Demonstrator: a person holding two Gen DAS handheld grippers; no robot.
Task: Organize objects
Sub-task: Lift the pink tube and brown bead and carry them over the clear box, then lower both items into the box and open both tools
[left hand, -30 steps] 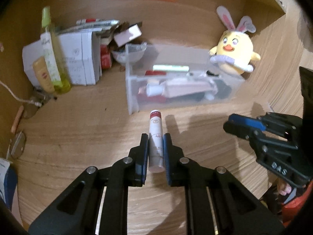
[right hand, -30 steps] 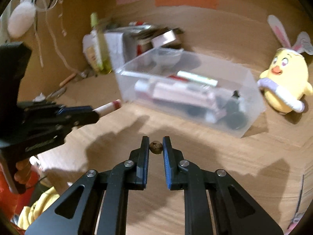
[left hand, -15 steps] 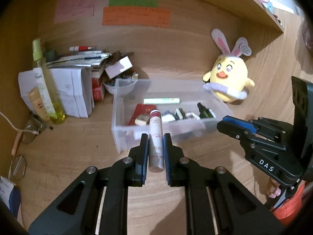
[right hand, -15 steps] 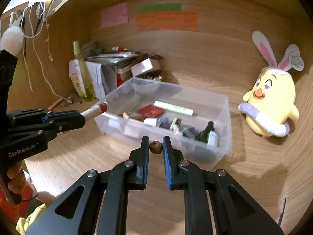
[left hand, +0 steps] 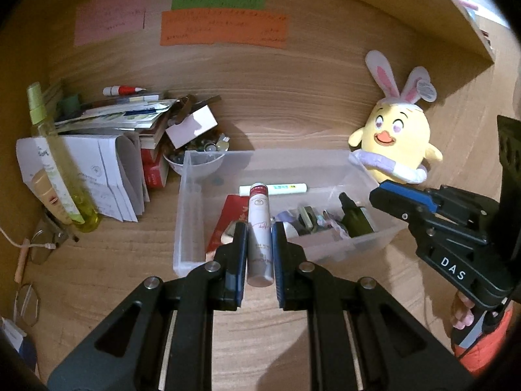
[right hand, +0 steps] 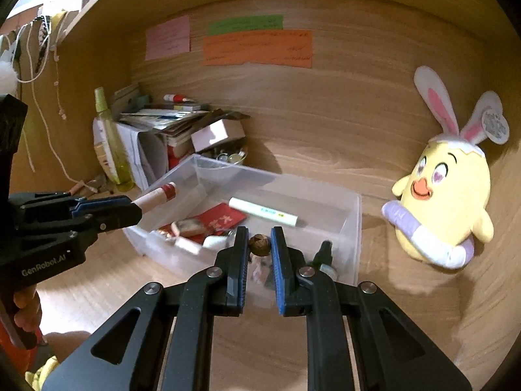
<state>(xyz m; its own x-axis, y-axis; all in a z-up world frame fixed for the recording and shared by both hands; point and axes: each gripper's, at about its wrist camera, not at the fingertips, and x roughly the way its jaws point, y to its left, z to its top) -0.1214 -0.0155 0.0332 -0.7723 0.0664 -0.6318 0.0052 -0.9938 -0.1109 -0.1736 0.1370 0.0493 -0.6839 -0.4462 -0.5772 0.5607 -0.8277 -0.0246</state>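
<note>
The left gripper (left hand: 258,251) pinches a white tube (left hand: 259,228) in its jaws, its red-banded end over the near wall of the clear bin (left hand: 184,215). The right gripper (right hand: 259,247) grips a small brown nut (right hand: 259,245) above the bin's near right part. The bin sits on a wooden desk (left hand: 107,254) walled by wood panels, with bare room in front. A plush chick (right hand: 446,195) stands right; piled papers (left hand: 107,159) crowd the left corner. The bin's small contents are hard to make out.

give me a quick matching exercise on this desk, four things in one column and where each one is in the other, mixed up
Things:
1. white tube with red cap
2. small brown ball
3. white marker
4. yellow chick plush

Places:
a. lying in the clear bin
b. in the right gripper
c. beside the bin, against the wooden wall
d. in the left gripper

Pairs: 1-d, 2-b, 3-a, 4-c
</note>
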